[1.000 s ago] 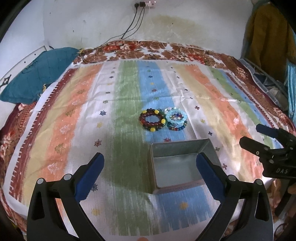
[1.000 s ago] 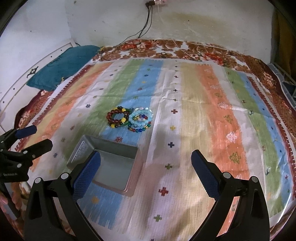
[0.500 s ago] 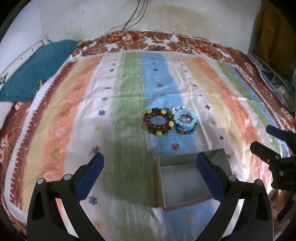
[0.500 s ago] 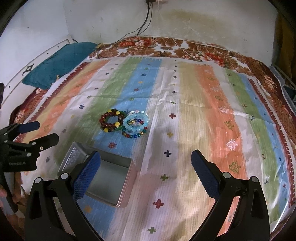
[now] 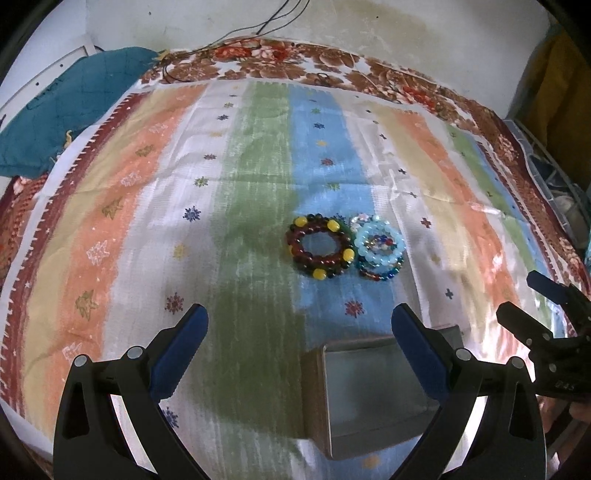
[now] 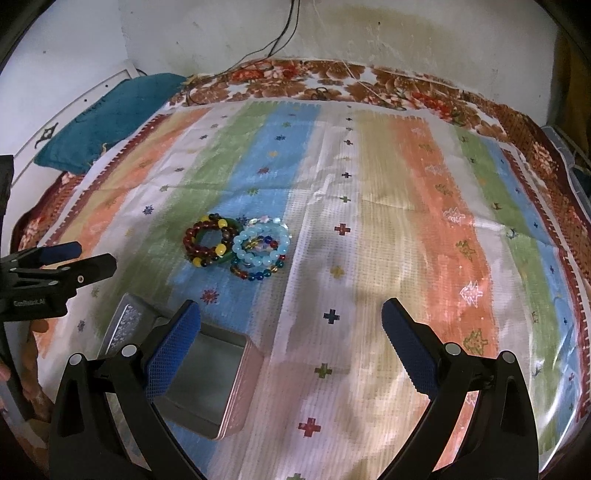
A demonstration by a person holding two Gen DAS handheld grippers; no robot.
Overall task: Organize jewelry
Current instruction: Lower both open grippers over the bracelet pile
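Observation:
A dark red bracelet with yellow beads (image 5: 320,246) lies on the striped cloth, touching a stack of light blue and multicoloured bead bracelets (image 5: 379,249). Both show in the right wrist view, the red one (image 6: 208,243) left of the blue stack (image 6: 260,249). An open grey metal tin (image 5: 373,391) sits nearer than the bracelets; in the right wrist view it is at the lower left (image 6: 207,384). My left gripper (image 5: 300,350) is open and empty, above the cloth short of the bracelets. My right gripper (image 6: 291,345) is open and empty, right of the tin.
A striped cloth (image 5: 147,206) covers a bed with a floral sheet (image 5: 332,66). A teal pillow (image 5: 66,110) lies at the far left. A white wall with hanging cables (image 6: 284,33) stands behind. The right gripper shows at the right edge of the left view (image 5: 546,321).
Both grippers have moved forward and lower toward the bracelets, which now look larger and nearer. The tin has slid down toward the bottom of both views. Both jaws stayed open.

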